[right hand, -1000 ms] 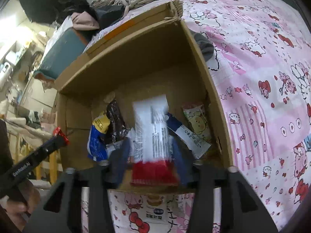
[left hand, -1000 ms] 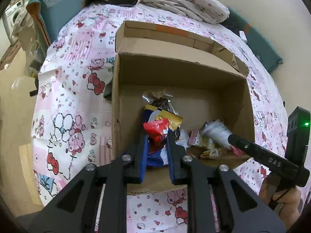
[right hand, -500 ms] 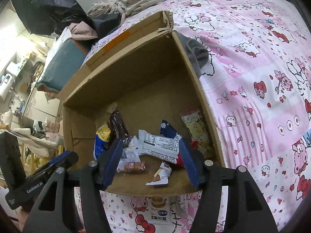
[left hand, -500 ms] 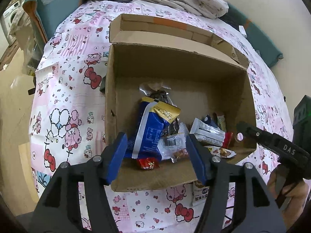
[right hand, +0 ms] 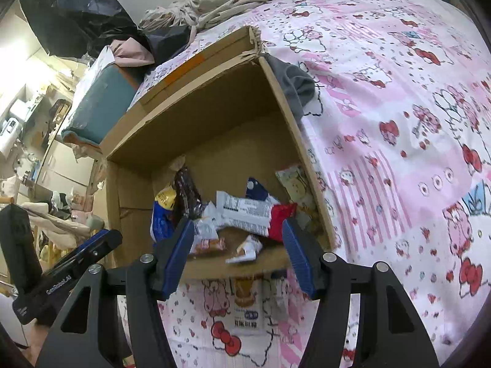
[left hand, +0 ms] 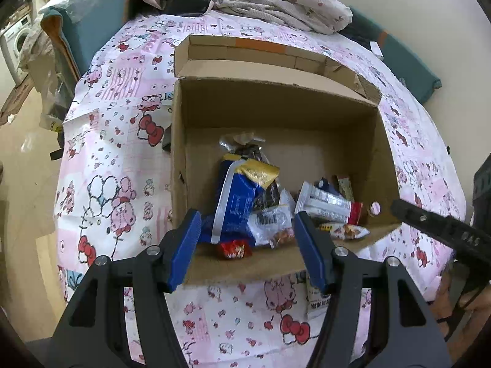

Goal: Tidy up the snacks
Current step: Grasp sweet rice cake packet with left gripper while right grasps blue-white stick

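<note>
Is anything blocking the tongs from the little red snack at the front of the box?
Nothing visible does. The left tongs are open just above the little red snack, which lies uncovered on the cardboard box floor.

Parted empty tongs (right hand: 237, 253) above snack-filled cardboard box (right hand: 214, 113)

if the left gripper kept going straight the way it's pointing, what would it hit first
Most likely the small red snack packet at the near edge of the open cardboard box, with the blue snack bag just behind. The open left gripper holds nothing; depth is uncertain.
</note>
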A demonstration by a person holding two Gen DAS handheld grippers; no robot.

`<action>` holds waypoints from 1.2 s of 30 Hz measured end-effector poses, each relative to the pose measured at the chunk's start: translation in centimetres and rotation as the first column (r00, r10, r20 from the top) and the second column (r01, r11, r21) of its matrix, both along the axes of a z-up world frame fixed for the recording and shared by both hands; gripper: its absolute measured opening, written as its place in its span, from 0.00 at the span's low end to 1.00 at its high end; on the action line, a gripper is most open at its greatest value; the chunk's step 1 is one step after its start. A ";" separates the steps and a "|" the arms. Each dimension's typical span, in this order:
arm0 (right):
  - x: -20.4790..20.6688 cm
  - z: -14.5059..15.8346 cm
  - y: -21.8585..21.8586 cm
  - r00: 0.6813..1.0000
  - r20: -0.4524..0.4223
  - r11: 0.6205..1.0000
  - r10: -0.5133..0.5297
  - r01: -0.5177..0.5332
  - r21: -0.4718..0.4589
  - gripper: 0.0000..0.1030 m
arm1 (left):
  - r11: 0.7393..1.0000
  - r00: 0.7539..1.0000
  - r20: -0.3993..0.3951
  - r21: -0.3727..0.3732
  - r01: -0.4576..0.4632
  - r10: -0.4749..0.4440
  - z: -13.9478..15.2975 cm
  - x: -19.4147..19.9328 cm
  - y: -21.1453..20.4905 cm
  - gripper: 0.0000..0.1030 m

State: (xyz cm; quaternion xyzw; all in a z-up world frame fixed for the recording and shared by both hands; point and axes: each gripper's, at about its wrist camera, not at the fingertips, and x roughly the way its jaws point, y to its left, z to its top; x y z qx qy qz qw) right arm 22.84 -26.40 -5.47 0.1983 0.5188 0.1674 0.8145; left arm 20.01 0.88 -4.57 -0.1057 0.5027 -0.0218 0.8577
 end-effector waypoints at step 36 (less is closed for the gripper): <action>-3.7 -9.5 9.6 0.916 -0.250 0.910 0.313 -0.365 -0.196 0.17 | 0.999 0.988 -0.150 -0.004 -0.037 0.036 -2.9 -5.1 1.7 0.57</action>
